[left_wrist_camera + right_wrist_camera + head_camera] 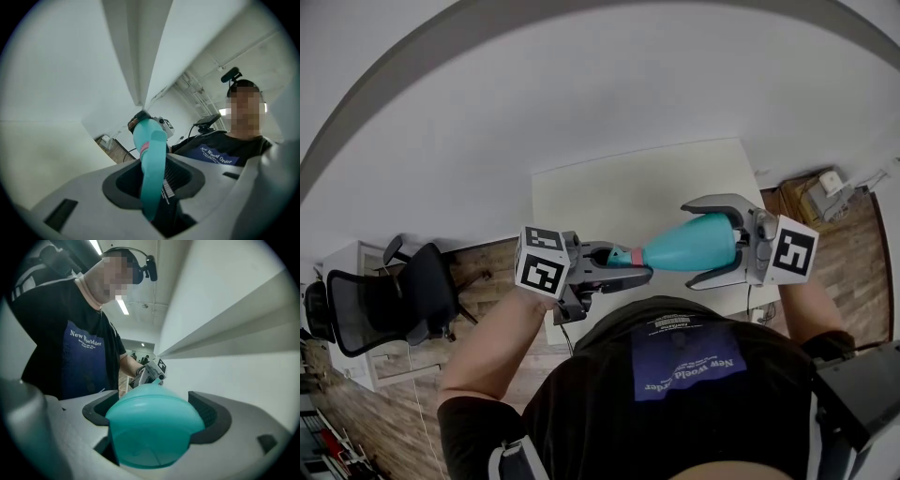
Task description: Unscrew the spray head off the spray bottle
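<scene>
While the teal conical plastic spray bottle [694, 246] is held level above the white tabletop [609, 197], its wide base is clamped by the right tool [701, 244]. Its teal spray head [617, 255] is gripped between the jaws of the left tool [623, 265].

Spray bottle [692, 246]: turquoise body. Spray head [614, 255]: same turquoise, with a pink band [636, 256] at the collar. Left gripper [623, 265] and right gripper [719, 242]: pale grey shells, black ribbed pads. Marker cubes [542, 265]: white with black square patterns. Table [619, 192]: cream. Floor [492, 267], left: brown, seemingly wood-grained. Chair [389, 300], far left: black. Shirt [675, 412]: black, blue panel with pale lettering
</scene>
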Action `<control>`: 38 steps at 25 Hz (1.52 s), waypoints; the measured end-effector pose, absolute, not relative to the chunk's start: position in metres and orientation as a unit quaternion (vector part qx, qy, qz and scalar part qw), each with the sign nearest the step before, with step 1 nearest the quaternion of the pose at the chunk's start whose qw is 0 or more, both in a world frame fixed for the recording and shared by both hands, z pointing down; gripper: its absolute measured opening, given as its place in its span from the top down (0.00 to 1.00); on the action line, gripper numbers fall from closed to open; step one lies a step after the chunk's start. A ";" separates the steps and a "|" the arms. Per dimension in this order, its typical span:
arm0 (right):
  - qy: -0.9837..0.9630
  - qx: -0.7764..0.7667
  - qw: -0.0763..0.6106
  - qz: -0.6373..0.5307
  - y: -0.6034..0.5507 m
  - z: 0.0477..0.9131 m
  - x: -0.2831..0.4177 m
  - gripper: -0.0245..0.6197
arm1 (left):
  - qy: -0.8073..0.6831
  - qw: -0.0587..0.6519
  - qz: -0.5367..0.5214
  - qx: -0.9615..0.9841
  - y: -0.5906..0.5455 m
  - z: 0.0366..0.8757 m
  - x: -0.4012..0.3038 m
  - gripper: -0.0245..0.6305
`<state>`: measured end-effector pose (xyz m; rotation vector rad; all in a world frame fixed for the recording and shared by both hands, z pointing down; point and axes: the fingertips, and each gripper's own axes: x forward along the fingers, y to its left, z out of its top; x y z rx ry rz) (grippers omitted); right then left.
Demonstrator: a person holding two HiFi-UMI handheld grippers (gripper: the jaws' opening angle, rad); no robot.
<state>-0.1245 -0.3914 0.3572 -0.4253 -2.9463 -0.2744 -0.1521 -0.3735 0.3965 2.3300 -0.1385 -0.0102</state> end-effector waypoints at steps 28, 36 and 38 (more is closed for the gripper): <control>-0.997 -0.063 0.034 -0.035 -0.447 0.346 -0.091 0.25 | -0.126 0.371 -0.078 0.917 -0.386 0.386 -0.199 0.76; -0.997 -0.009 -0.031 0.064 -0.477 0.349 -0.071 0.25 | -0.165 0.347 -0.126 0.915 -0.392 0.381 -0.212 0.76; -0.995 0.000 -0.045 0.087 -0.483 0.349 -0.068 0.25 | -0.172 0.346 -0.140 0.912 -0.394 0.380 -0.216 0.76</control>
